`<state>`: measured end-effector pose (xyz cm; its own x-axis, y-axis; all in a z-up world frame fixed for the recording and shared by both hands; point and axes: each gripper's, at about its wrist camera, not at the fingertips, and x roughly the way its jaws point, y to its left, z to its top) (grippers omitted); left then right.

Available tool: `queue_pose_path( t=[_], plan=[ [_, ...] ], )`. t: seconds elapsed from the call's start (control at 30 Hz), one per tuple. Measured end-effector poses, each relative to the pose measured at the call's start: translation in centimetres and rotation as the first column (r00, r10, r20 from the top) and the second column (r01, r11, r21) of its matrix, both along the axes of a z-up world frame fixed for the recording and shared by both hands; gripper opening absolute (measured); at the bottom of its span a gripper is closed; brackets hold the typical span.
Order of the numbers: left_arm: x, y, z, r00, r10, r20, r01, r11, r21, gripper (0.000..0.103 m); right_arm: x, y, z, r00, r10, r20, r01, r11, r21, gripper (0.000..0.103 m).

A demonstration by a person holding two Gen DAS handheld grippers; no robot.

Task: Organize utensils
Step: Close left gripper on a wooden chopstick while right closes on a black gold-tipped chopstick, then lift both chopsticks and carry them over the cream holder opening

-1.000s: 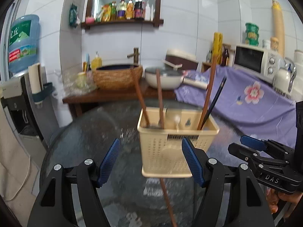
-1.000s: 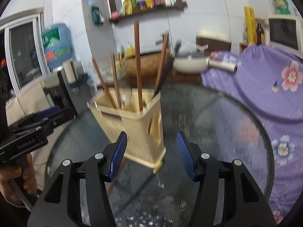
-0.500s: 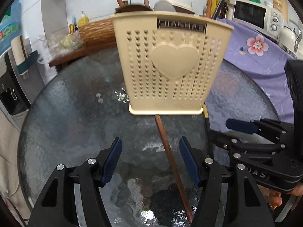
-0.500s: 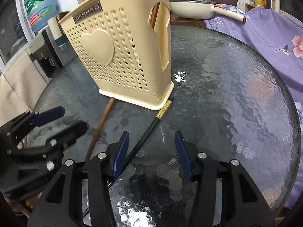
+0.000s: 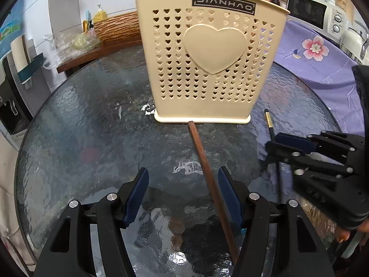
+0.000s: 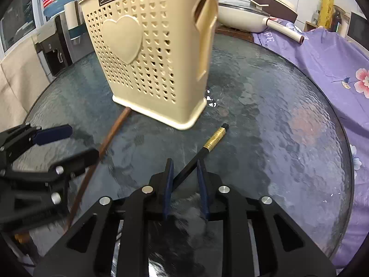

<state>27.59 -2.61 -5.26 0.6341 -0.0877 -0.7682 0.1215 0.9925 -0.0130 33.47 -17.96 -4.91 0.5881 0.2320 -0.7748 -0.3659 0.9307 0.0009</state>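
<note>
Utensils lie loose on a round dark glass table (image 5: 76, 124) that fills most of both wrist views, its textured top catching pale reflections. Next in size is the cream utensil holder (image 5: 212, 55), standing upright in the upper middle of the left wrist view and the upper left of the right wrist view, its wall pierced with small hearts around one large raised heart; brown handles poke above its rim at the top edge. Lavender flowered cloth (image 6: 322, 53) drapes the right edge of both views. The left gripper (image 5: 183, 196) sits at the bottom centre of its view with jaws spread apart, and the brown wooden chopstick (image 5: 203, 159) runs from the holder's base down between them, close to the right-hand pad; contact cannot be made out. The right gripper (image 6: 184, 182), at the bottom centre of its own view, has its jaws closing, with the black chopstick (image 6: 203, 150) lying diagonally between the narrow blue pads, its gold band and tip pointing toward the upper right, just clear of the holder's corner.
</note>
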Motion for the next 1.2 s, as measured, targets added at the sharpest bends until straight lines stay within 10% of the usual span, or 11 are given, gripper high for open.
queue_pose_path(
  t=[0.3,0.87,1.2],
  plan=[
    [1.1,-0.9,-0.2,1.0,-0.009,-0.017,0.009,1.0,0.007,0.061,0.9,-2.3,0.5,0.997,0.024,-0.07,-0.021,0.999,0.046,0.018],
    [4.8,-2.2,-0.1,0.999,0.014,-0.042,-0.013,0.999,0.041,0.01,3.2,-1.6,0.7,0.995,-0.065,-0.079,0.067,0.997,0.026,0.011],
    [4.5,-1.1,-0.2,0.999,0.028,-0.046,-0.028,1.0,-0.012,0.008,3.3,-2.9,0.6,0.991,-0.081,-0.105,0.092,0.991,0.1,0.007]
  ],
)
